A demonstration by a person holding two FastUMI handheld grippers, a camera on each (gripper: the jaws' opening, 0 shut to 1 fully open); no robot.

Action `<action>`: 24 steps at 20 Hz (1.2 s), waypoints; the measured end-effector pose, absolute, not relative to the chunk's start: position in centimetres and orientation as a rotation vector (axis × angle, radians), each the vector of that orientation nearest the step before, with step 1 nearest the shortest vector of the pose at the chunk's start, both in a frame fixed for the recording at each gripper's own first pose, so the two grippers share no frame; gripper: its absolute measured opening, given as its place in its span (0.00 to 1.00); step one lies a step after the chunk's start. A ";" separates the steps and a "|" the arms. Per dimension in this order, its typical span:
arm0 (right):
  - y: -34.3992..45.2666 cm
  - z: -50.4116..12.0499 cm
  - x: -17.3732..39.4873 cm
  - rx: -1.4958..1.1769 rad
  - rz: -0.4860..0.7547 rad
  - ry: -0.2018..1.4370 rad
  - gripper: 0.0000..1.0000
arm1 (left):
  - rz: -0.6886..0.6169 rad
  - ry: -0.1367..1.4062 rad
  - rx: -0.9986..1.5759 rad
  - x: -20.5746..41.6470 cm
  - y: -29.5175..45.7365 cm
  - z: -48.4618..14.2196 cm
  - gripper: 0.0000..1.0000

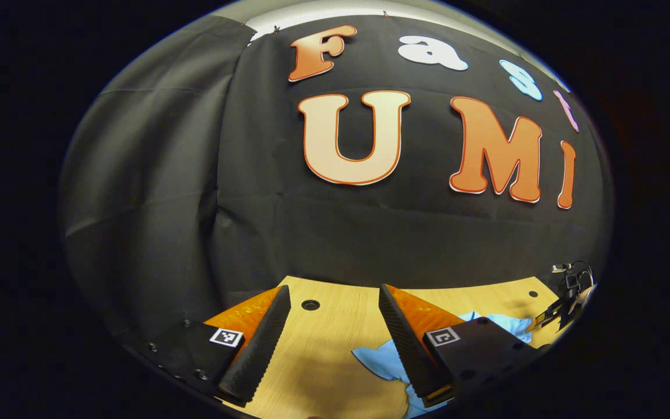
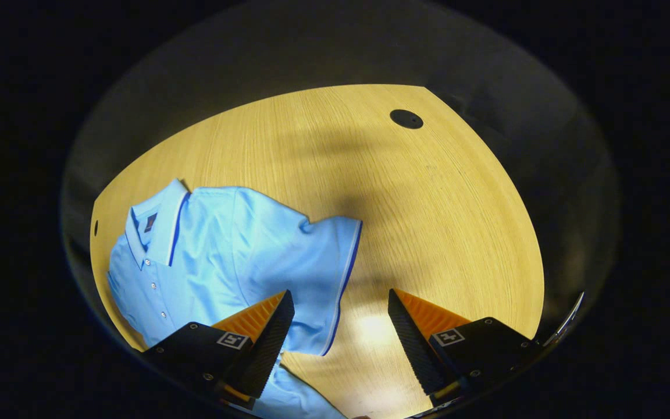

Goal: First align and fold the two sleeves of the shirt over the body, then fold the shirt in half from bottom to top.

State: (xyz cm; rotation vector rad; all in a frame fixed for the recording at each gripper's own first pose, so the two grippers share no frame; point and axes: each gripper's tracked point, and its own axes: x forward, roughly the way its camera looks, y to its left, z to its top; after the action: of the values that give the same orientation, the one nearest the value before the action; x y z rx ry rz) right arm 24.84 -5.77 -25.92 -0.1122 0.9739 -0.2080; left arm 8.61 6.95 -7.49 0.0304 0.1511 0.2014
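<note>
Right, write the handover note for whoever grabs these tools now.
Left tool: open, holding nothing, above the wooden table with the shirt's edge at its right side.
Right tool: open, holding nothing, hovering over the sleeve hem of the light blue polo shirt.
The shirt lies face up on the table, collar away from the tool, this sleeve spread outward.
Done: no fold visible yet.
Left: fold both sleeves over the body, then fold bottom to top.

left gripper (image 1: 335, 291): two long wedge-shaped fingers with ribbed inner faces
left gripper mounts: dark blocks with small screws and square black-and-white marker tags
right gripper (image 2: 341, 297): same wedge fingers, same tagged dark blocks
</note>
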 end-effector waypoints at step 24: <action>-3.0 -23.4 25.1 -0.088 -0.180 0.855 0.01 | 0.198 0.183 0.057 7.8 8.2 -8.3 0.98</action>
State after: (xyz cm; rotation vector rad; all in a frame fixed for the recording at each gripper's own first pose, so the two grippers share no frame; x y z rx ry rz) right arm 25.12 -3.03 -23.40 -0.0878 0.8548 -0.1803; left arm 7.83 8.24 -8.25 0.0574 0.1834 0.1977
